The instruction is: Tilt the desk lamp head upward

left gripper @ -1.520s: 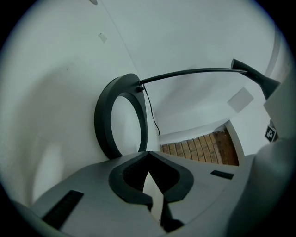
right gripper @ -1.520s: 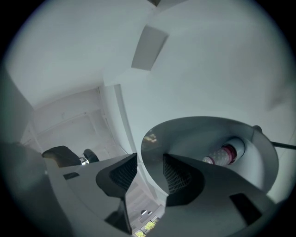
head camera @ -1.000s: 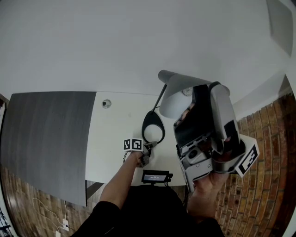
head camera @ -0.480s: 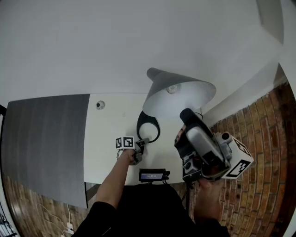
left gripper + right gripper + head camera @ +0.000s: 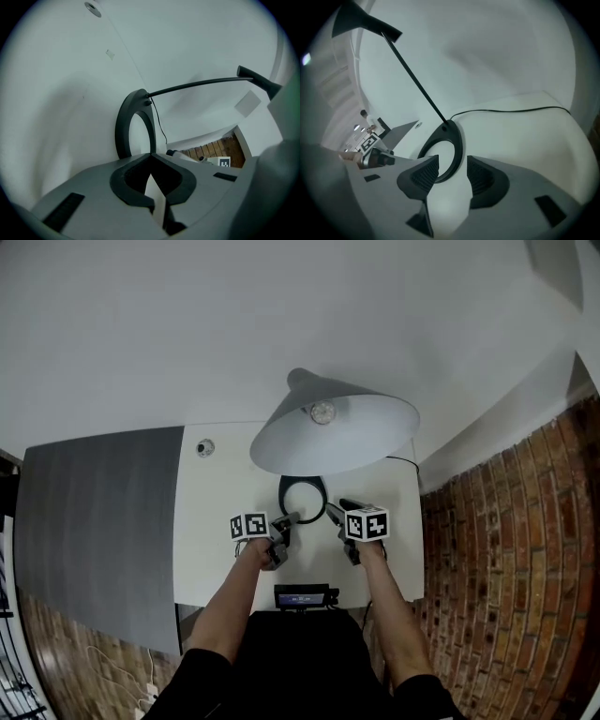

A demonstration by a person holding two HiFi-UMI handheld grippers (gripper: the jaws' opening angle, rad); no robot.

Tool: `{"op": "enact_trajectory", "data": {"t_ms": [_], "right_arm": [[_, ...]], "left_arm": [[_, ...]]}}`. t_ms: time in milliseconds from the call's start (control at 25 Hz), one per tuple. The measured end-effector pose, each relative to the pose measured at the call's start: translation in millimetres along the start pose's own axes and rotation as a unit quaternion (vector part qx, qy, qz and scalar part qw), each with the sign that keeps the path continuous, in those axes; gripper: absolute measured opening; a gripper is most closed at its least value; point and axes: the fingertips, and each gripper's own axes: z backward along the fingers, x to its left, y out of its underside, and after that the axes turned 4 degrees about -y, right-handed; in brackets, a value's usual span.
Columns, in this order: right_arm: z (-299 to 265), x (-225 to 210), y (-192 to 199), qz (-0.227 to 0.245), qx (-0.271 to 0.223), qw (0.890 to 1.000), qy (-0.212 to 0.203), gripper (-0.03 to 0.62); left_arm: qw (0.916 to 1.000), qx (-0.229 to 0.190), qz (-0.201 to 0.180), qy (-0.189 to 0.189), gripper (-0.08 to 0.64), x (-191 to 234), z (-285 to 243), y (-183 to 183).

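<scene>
Lamp head (image 5: 347, 432) sits upper centre, mouth facing you, well above both tools. Your L tool (image 5: 291, 517) is closed on nothing, R tool (image 5: 331, 510) open & empty, both low by the ring base (image 5: 282, 499)

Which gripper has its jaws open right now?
The right gripper: its jaws stand apart with nothing between them. The left gripper has its jaws shut together.
</scene>
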Motion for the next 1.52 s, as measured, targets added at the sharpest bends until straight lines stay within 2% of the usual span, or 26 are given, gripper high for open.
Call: {"op": "enact_trajectory", "data": {"t_ms": [160, 320, 640, 880, 1520], "right_arm": [[-30.3, -10.8, -2.3, -0.048, 0.009, 0.999, 0.014, 0.183], [-45.4, -9.1, -1.6, -0.093, 0.011, 0.996, 0.003, 0.181], [-48.3, -5.3, 1.8, -0.128, -0.002, 0.992, 0.024, 0.161], [-45.8, -2.7, 4.2, -0.162, -0.016, 0.987, 0.014, 0.161], [-45.8, 2.7, 11.3, -0.159, -0.023, 0.987, 0.024, 0.161]], "left_arm": [[0.9992, -0.031, 0.024, 0.001, 0.012, 4.4, 4.5, -7.2], [0.9986, -0.043, 0.031, -0.002, 0.012, 6.7, 6.5, -7.5], [0.9978, -0.053, 0.040, -0.006, 0.014, 11.4, 11.5, -14.7], [0.9979, -0.052, 0.038, -0.003, 0.014, 12.0, 14.8, -18.2], [0.9983, -0.049, 0.030, 0.001, 0.012, 12.8, 17.6, -22.5]]}}
